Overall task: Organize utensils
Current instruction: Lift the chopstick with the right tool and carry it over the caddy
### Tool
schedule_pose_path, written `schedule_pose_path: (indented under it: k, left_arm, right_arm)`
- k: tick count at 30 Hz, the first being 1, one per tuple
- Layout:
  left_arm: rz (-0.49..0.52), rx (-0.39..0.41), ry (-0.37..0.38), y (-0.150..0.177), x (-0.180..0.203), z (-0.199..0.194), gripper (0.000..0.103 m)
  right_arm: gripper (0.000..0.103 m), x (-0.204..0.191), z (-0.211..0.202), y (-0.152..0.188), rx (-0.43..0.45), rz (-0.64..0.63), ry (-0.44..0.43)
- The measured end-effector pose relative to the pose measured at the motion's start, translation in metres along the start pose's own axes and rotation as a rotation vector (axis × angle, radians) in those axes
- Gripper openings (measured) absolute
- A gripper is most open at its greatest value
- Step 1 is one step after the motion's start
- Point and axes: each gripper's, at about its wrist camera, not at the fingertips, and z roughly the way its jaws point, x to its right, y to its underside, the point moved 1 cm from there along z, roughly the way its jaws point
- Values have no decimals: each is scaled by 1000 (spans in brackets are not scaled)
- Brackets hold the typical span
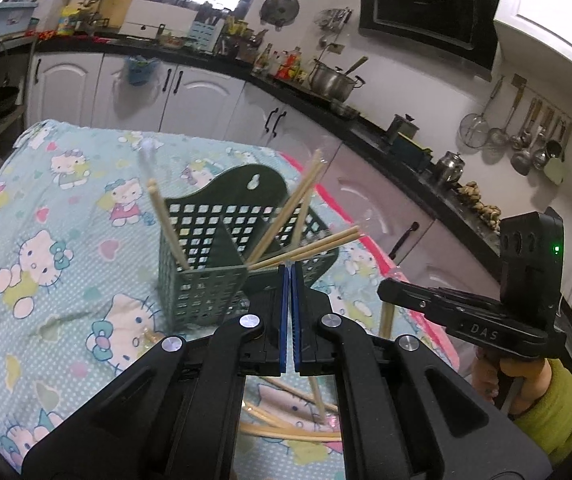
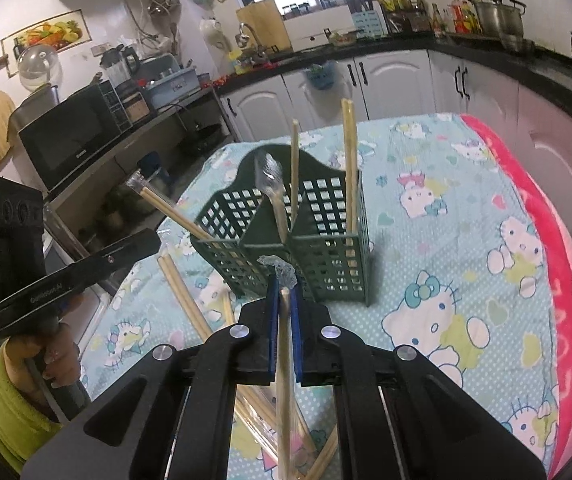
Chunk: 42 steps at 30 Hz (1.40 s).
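Green plastic mesh forms the utensil basket (image 1: 205,264), my landmark, standing upright on the cartoon-print cloth (image 1: 65,240). Behind its lattice the lower ends of the standing chopsticks (image 1: 165,224) are hard to make out. My left gripper (image 1: 289,276), jaws closed, pinches the clear wrapper of a chopstick pair (image 1: 318,244) just right of the basket. My right gripper (image 2: 283,292) is clamped on a wrapped chopstick (image 2: 284,360) just before the basket; its lower end is cut off. Loose chopsticks (image 1: 294,428) lie nearer me, partly blocked by my arms.
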Motion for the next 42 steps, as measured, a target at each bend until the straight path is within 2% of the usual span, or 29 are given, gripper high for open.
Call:
schedule_pose_path:
  k: [23, 42]
  left_arm:
    - [28, 105, 53, -38, 32, -28, 0]
    - [95, 254, 45, -101, 57, -60, 0]
  right_arm:
    - [6, -13, -38, -30, 166, -67, 46]
    - [6, -24, -72, -78, 326, -119, 64]
